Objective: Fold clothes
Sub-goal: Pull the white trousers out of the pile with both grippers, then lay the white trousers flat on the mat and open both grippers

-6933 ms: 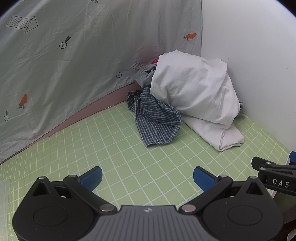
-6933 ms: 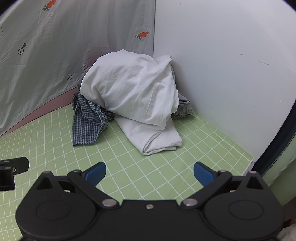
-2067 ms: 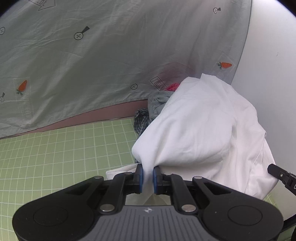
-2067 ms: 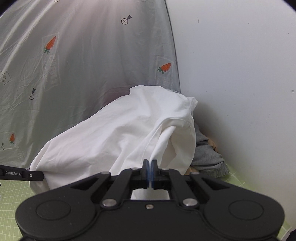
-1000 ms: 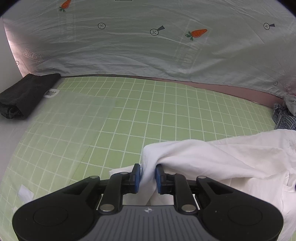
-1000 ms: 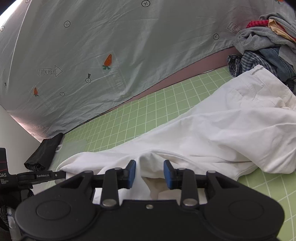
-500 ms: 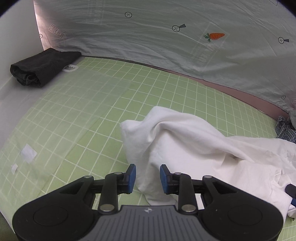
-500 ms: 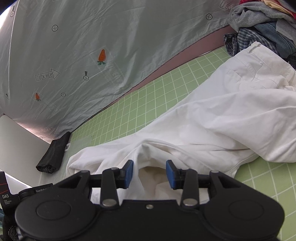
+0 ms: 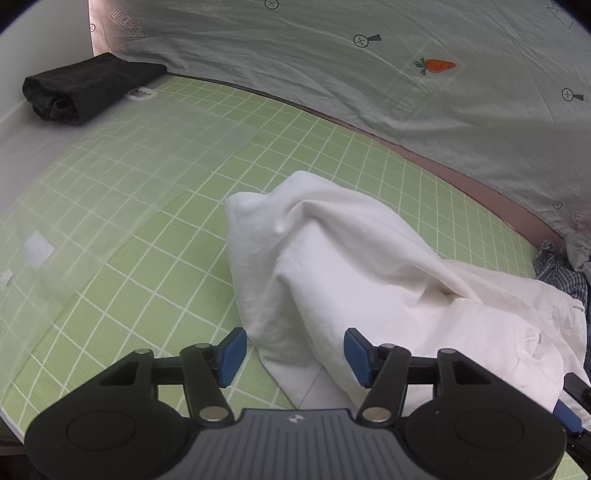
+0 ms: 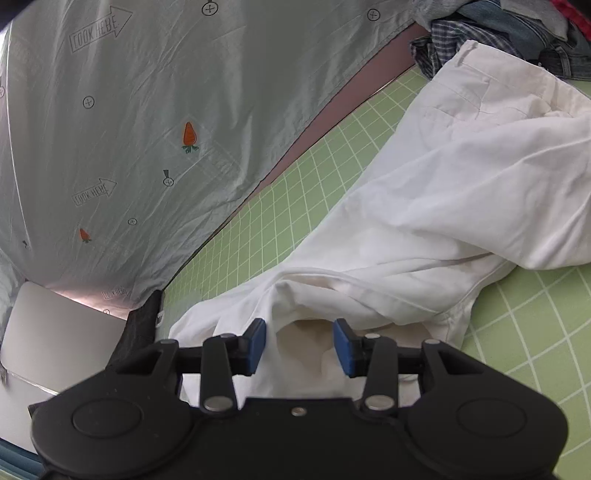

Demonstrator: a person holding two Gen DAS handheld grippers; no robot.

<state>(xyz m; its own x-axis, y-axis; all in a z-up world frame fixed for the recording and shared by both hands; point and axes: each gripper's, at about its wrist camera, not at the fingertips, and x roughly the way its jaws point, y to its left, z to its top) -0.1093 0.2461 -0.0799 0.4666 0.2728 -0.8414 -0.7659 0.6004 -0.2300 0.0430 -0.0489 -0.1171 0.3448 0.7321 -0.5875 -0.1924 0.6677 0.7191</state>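
While both your left claw (image 9: 291, 356) and right claw (image 10: 298, 345) stood wide and empty over the crumpled white cotton trousers (image 9: 354, 280) heaped on the green gridded surface (image 9: 155, 206), any pinch risked catching bunched layers.

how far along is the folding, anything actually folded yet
Done: the white garment lies on the green mat, apart from the clothes pile, and a black item sits folded at the mat's far corner. In hand: nothing; the left claw and right claw are both open over the white cloth. Left: the garment is rumpled, not yet spread or folded, and the pile waits.
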